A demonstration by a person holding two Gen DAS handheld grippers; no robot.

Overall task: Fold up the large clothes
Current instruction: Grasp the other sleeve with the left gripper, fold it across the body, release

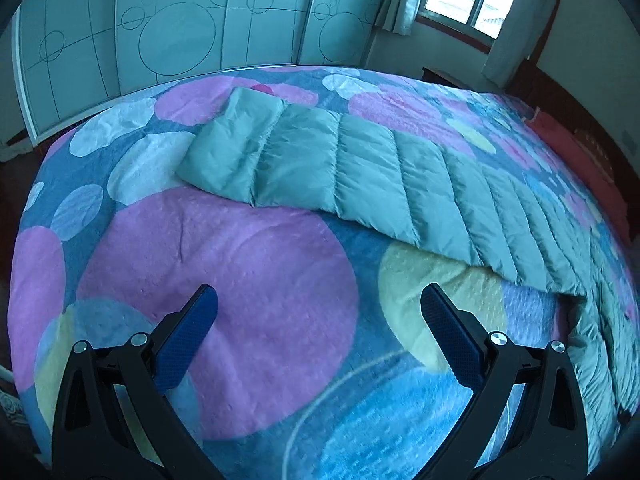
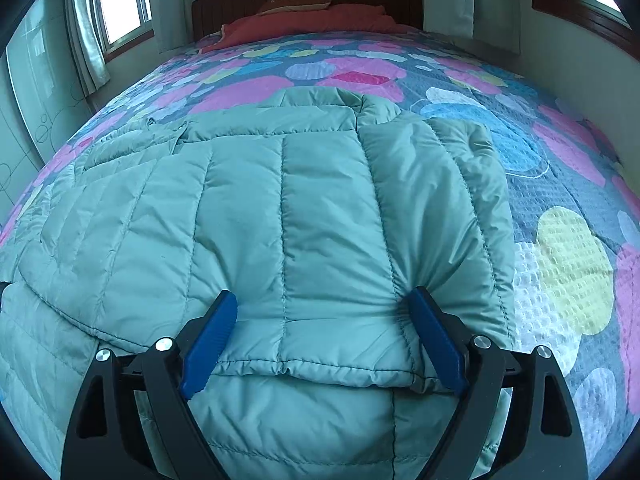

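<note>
A pale green quilted down jacket [image 2: 280, 208] lies spread on the bed. Its right sleeve [image 2: 432, 200] is folded over the body, with the cuff between my right fingers. My right gripper [image 2: 320, 312] is open and straddles that cuff, its blue pads [image 2: 434, 332] pressing into the fabric. In the left wrist view one long sleeve [image 1: 340, 160] stretches out over the bedspread toward the far left. My left gripper [image 1: 316, 304] is open and empty, hovering above bare bedspread short of the sleeve.
The bed [image 1: 224, 304] has a bedspread with pink, blue and yellow circles. Red pillows [image 2: 312, 20] lie by the headboard. A wardrobe [image 1: 168, 28] stands beyond the bed's far edge. Windows with curtains [image 2: 84, 32] flank the bed.
</note>
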